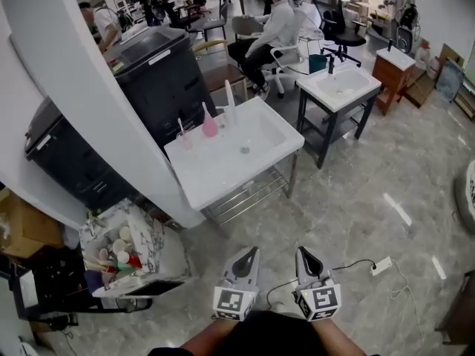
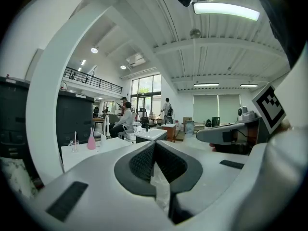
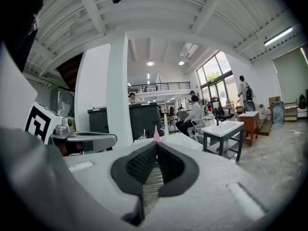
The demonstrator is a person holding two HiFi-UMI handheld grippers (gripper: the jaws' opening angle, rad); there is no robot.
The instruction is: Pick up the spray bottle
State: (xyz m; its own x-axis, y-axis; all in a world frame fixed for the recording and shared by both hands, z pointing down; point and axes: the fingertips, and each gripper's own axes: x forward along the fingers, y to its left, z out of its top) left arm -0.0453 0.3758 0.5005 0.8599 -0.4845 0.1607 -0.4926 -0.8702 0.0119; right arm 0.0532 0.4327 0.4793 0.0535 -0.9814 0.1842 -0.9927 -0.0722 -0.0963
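A pink bottle with a narrow white top (image 1: 210, 124) stands at the back of a white basin table (image 1: 223, 173), far ahead of both grippers. It also shows small in the left gripper view (image 2: 91, 141) and in the right gripper view (image 3: 156, 134). Beside it are a clear cup with a toothbrush (image 1: 182, 138) and a tall white upright piece (image 1: 230, 106). My left gripper (image 1: 249, 254) and right gripper (image 1: 305, 254) are side by side low over the floor, close to my body. Both are shut with nothing between the jaws (image 2: 155, 143) (image 3: 156, 144).
A wide white pillar (image 1: 89, 102) and a black cabinet (image 1: 159, 73) flank the table's left. A cart with cups (image 1: 122, 251) is at the near left. A second basin stand (image 1: 338, 87) is further right. A power strip and cable (image 1: 381, 265) lie on the floor. People sit at the back.
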